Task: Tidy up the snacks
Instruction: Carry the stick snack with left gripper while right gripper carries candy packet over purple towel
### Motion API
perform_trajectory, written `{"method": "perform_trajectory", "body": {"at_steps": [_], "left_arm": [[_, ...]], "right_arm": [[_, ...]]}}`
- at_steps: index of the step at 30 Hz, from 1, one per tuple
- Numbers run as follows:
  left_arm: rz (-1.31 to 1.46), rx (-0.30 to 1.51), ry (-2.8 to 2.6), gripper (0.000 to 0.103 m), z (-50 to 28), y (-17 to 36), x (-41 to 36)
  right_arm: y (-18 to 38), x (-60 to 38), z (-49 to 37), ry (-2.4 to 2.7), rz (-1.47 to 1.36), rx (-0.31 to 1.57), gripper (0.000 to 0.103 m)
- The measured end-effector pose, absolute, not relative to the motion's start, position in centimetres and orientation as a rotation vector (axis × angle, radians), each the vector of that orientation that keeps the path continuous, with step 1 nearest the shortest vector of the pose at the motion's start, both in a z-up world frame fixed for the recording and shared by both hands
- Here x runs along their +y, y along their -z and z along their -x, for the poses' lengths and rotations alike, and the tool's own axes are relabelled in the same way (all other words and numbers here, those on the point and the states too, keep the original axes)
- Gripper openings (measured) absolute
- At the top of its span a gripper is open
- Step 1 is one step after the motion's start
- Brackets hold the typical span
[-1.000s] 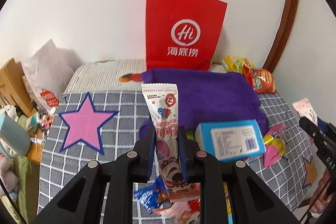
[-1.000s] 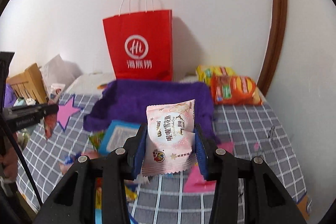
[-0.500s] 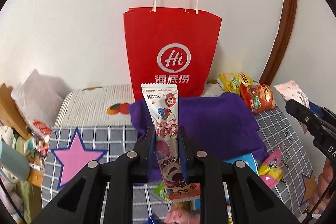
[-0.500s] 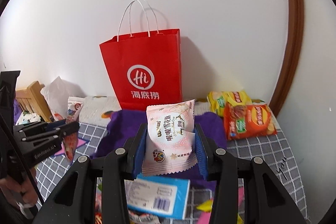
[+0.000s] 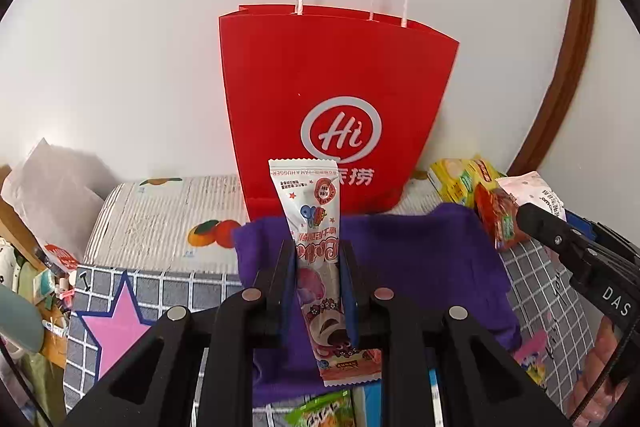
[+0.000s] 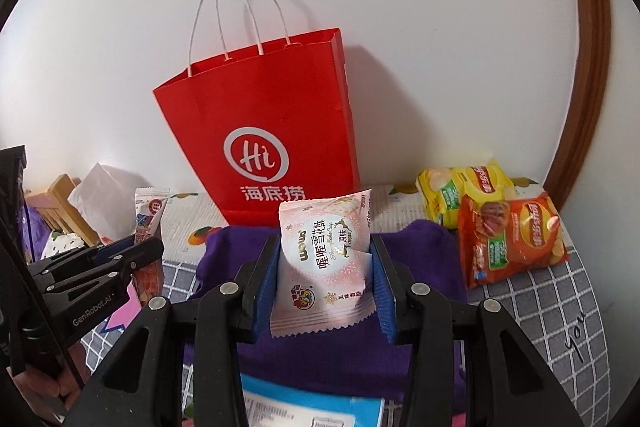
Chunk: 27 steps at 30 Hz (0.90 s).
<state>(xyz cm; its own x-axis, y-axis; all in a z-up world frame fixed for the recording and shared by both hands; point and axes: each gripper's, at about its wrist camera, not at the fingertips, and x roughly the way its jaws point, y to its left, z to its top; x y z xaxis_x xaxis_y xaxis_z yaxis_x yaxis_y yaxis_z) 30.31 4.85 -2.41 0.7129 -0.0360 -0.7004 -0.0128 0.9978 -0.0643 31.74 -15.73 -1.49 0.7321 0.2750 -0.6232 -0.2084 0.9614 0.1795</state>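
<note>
My left gripper [image 5: 318, 251] is shut on a long white-and-pink snack stick packet [image 5: 316, 227], held upright above the purple cloth [image 5: 420, 259]. My right gripper [image 6: 325, 247] is shut on a pink snowflake-crisp packet [image 6: 324, 259], also held upright over the purple cloth [image 6: 420, 259]. A red paper bag with white handles [image 5: 340, 99] stands open-topped against the wall just beyond both grippers; it also shows in the right wrist view [image 6: 264, 131]. The left gripper shows at the left of the right wrist view [image 6: 100, 263], the right gripper at the right of the left wrist view [image 5: 576, 247].
Yellow and orange chip bags [image 6: 508, 231] lie right of the red bag. A blue box [image 6: 304, 411] and green packet [image 5: 320, 411] lie near me on the grey checked cloth [image 6: 552, 307]. A white plastic bag [image 5: 52, 187] and wooden rack [image 6: 60, 199] stand left.
Both grippers have risen and moved forward toward the red bag, each keeping its packet. The bag looms larger and the blue box has slid below the view.
</note>
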Motion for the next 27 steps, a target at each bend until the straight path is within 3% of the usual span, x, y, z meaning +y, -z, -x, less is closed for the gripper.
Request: {"method": "perform_trajectory", "body": {"at_steps": [27], "left_arm": [[0.085,0.94,-0.046,0.02,-36.0,10.0,7.5]], "right_arm": [[11.6,-17.4,-39.9,-0.224,-0.02,0.956,0.043]]}}
